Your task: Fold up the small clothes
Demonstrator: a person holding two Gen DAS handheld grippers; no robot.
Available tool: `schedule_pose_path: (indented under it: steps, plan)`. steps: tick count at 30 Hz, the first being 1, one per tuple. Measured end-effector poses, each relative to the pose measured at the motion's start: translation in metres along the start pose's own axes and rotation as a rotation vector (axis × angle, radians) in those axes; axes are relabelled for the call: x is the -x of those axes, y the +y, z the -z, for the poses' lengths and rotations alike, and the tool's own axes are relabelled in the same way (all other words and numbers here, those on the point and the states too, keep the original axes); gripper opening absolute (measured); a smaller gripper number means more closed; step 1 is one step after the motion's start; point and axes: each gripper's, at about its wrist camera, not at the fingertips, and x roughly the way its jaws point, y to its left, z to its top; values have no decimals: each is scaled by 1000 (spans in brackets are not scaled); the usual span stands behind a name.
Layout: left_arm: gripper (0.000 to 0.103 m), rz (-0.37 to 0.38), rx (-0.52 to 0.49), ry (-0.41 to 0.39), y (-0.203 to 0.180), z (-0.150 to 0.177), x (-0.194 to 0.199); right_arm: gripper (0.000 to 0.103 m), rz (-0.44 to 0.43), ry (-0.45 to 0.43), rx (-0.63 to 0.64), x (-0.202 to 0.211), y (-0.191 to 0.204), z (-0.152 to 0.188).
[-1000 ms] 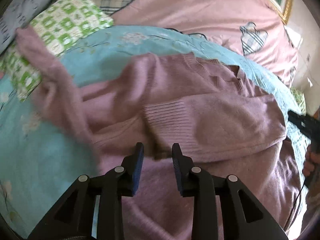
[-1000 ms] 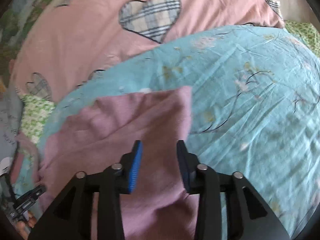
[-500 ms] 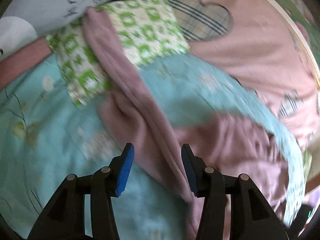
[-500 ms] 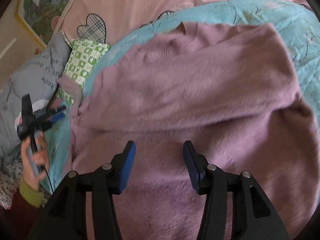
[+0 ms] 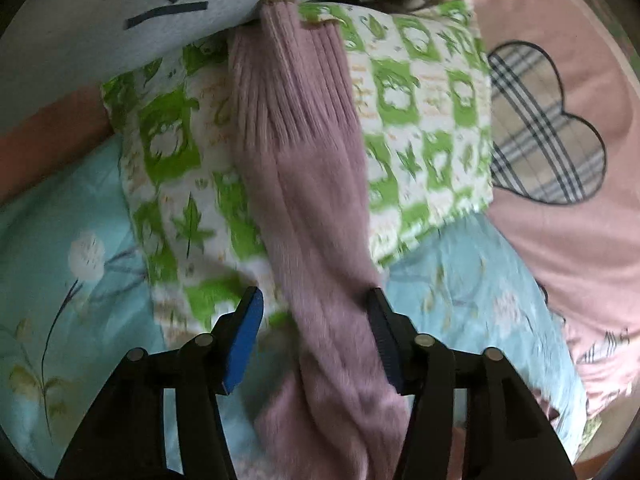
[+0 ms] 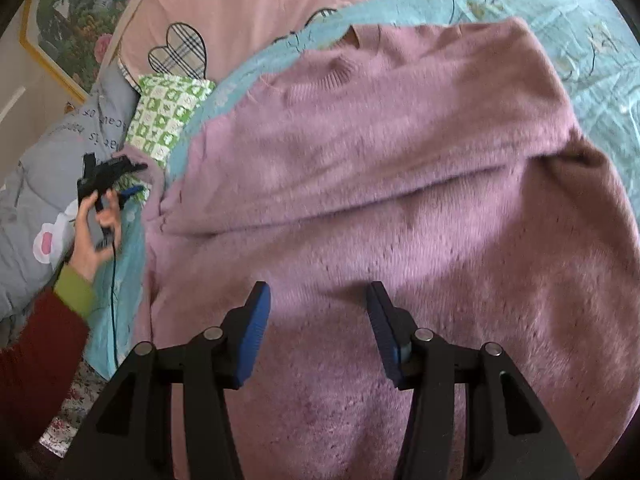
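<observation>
The mauve sweater (image 6: 400,184) is lying spread over the turquoise sheet (image 6: 592,60) on the bed, filling most of the right wrist view, with one part folded across its middle. Its sleeve (image 5: 308,184) is running up the centre of the left wrist view, draping over a green-and-white checked pillow (image 5: 420,128) and ending with its ribbed cuff against a grey quilt with lettering (image 5: 80,20) at the upper left. A pink cover with plaid hearts (image 5: 560,120) is crowding the right side there. The left gripper (image 5: 314,312) has just been opening; its fingers (image 5: 248,324) are standing about half apart, straddling the sleeve without pinching it. The right gripper (image 6: 318,308) has likewise been opening and is hanging half open over the lower sweater, gripping nothing. At the left edge of the right wrist view a hand (image 6: 92,236) in a red sleeve is holding the other gripper. Bare sheet is showing at the upper right, beyond the sweater's edge.
</observation>
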Motion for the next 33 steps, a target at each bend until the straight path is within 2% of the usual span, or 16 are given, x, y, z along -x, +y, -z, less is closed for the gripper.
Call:
schedule_pose_path:
  steps: [2,3,4,6,11,18,20,25,27,30,31,32,33]
  plan:
    - [14,-1,-32,-11,-8,-4,-2,52,3,-1,4,0,0,0]
    - [13,-8,-55,-19,-13,-3,-1,52,2,-2,2,0,0,0]
    - [7,-20,-87,-38,-21,-2,4,52,0,-3,-1,0,-1,0]
    - [6,-20,-148,-75,-39,10,22,52,0,-7,-7,2,-2,-1]
    - [5,85,-319,-136,-106,55,78,52,4,-20,-11,6,-3,1]
    - [5,274,-564,-128,-217,159,129,52,-11,-67,-88,27,-17,5]
    - [5,343,-624,-92,-246,194,135,52,-3,-85,-103,35,-23,5]
    - [6,443,-816,-1,-314,289,131,52,30,-145,-166,62,-49,7]
    - [12,452,-907,44,-329,327,122,52,46,-164,-199,71,-62,8]
    - [30,398,-1026,114,-340,374,95,52,61,-174,-241,80,-76,10]
    - [42,377,-1042,122,-338,383,91,52,63,-178,-245,82,-78,10]
    - [48,362,-1048,130,-334,387,85,52,67,-181,-246,84,-79,10]
    - [48,356,-1046,139,-327,388,82,52,72,-188,-244,87,-80,9]
